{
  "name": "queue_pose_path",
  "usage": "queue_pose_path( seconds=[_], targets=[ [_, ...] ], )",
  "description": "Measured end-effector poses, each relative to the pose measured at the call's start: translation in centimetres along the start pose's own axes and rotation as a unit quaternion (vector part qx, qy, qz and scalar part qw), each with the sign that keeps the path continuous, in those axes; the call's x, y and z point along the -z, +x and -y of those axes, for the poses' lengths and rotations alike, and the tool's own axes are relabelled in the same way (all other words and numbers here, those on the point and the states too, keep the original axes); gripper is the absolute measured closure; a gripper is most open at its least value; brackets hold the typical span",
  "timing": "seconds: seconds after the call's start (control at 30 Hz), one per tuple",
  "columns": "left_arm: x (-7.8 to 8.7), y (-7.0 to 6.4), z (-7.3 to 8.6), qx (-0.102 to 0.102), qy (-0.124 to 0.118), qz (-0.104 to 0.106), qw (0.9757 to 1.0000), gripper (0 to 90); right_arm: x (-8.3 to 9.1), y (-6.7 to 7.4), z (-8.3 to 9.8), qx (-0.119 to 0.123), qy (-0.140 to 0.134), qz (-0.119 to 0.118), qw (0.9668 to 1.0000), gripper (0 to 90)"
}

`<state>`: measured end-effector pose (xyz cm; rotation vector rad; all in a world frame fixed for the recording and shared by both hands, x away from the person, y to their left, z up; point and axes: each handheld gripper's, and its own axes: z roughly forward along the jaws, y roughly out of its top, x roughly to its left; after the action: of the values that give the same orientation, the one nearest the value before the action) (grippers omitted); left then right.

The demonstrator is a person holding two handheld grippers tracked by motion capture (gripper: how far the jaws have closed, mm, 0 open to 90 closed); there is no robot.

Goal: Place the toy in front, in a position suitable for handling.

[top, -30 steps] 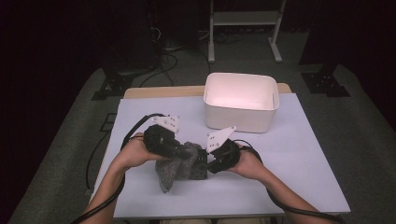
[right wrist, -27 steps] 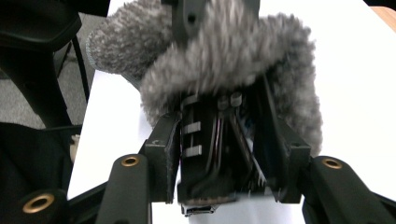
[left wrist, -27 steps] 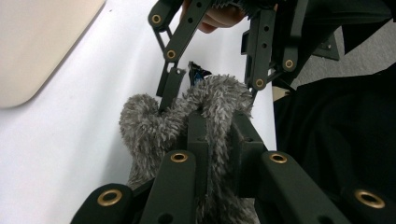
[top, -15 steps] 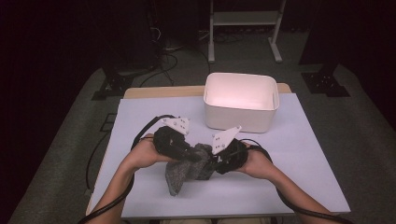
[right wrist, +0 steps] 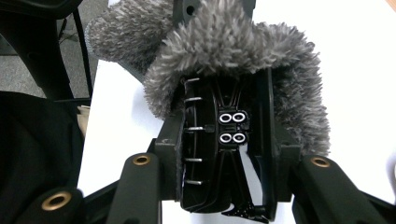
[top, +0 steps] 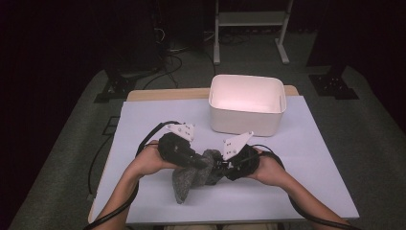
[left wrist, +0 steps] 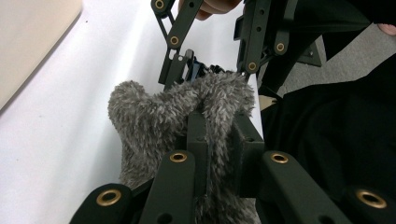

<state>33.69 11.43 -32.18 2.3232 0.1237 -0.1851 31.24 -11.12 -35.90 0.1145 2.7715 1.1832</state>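
two grippers meet at the lower middle of the high view, and i see a grey fuzzy sock (top: pixel 191 178) bunched between them on the white table (top: pixel 311 163). my left gripper (top: pixel 203 164) comes in from the left, my right gripper (top: pixel 221 167) from the right, their tips almost together over the sock's upper end, while the rest of the sock droops toward the lower left onto the table.

in the left gripper view the jaws at the bottom are clenched on a fold of the sock (left wrist: pixel 187 116); the fuzz bulges out above and to the left of them, and the right gripper (left wrist: pixel 212 70) meets the sock at the top of the frame.

in the right gripper view a black hair clip (right wrist: pixel 224 154) sits between the jaws, pressed on both sides, its teeth and springs facing the camera. the sock (right wrist: pixel 233 42) wraps over the far end of the clip in the upper half of the frame. the high view hides that clip under the tools. the right jaws closed a little just now, with the clip between them.

a white bin (top: pixel 247 104) stands well apart, upper right of centre in the high view.
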Motion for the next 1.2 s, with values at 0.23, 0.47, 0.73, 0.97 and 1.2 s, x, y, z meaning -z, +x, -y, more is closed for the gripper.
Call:
queue_pose_path(
  seconds=[0.23,0.47,0.73,0.97,1.2],
  targets=[
    [0.4,0.2,0.1,0.000,-0.017,-0.007,0.9998,80.4,0.2,0.1,0.2,-0.003,0.000,0.002,1.0000,56.7],
    [1.2,0.2,-0.6,-0.006,-0.025,-0.016,0.9995,80.4,0.1,0.4,0.1,0.009,0.003,0.006,0.9999,56.7],
    [1.6,0.7,-0.6,0.006,-0.046,-0.014,0.9988,80.4,0.1,0.7,0.1,0.017,0.000,0.012,0.9998,56.7],
    [1.2,0.7,-0.6,0.002,-0.032,-0.007,0.9995,80.3,0.2,0.8,0.4,0.018,0.000,0.014,0.9998,56.7],
    [2.0,0.9,0.7,0.017,-0.032,-0.019,0.9992,80.2,0.7,0.7,1.4,0.002,-0.006,0.014,0.9999,56.7]
  ],
)
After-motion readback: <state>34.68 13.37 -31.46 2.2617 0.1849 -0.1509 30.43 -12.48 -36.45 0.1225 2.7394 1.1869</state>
